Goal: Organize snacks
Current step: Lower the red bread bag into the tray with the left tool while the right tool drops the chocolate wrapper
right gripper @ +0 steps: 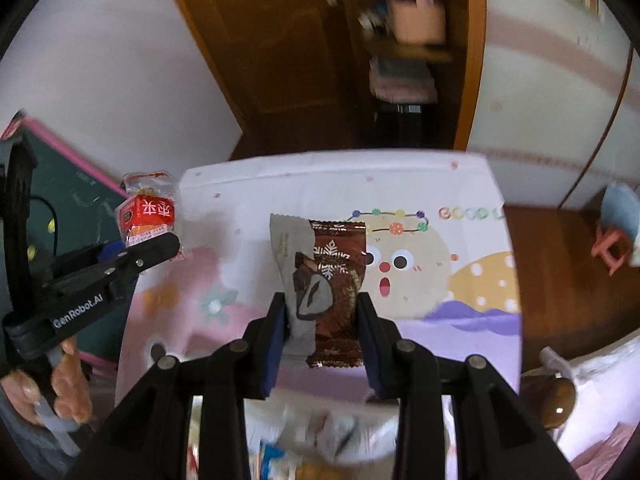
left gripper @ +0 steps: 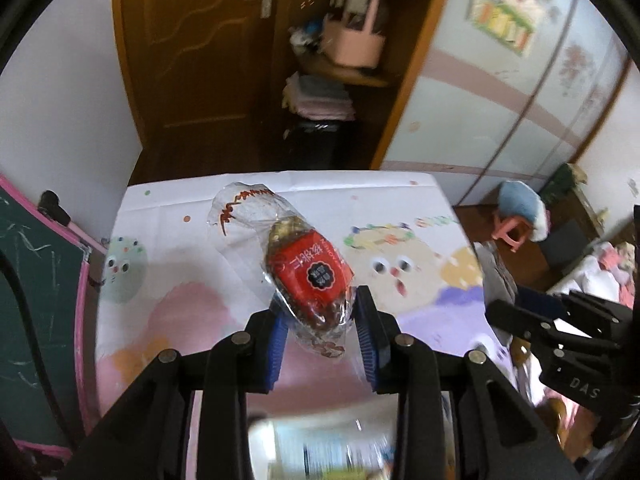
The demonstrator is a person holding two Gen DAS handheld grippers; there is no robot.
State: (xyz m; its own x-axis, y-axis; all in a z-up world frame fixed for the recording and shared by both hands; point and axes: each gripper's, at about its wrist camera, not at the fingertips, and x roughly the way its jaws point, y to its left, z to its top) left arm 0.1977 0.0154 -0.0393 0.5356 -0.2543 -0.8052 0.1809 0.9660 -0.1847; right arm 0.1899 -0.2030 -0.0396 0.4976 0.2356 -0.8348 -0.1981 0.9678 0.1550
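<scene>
1. On my left, the left gripper (left gripper: 320, 316) has its jaws clamped narrow on a red snack packet (left gripper: 310, 276) in clear wrap. I grip the packet at its near end, and its long axis runs up and away from the jaws, tilting left, with the crimped clear tail farthest out. It hangs in the air above the table (left gripper: 168, 304), touching nothing else.
2. In the right wrist view the same left gripper (right gripper: 160, 246) shows at the left edge, a hand (right gripper: 66, 376) on its handle, the red packet (right gripper: 148, 216) sticking up past its tip.
3. On my right, the right gripper (right gripper: 322, 320) has its jaws closed on a brown snack packet (right gripper: 326, 276) with a snowflake print. Its long axis points straight ahead from the jaws, the top seam farthest away, well above the table (right gripper: 460, 344).
4. I judge both snacks lifted and ready to carry. The drop-off spot lies outside both views, blurred below, so I cannot tell which hand is nearer to it.
</scene>
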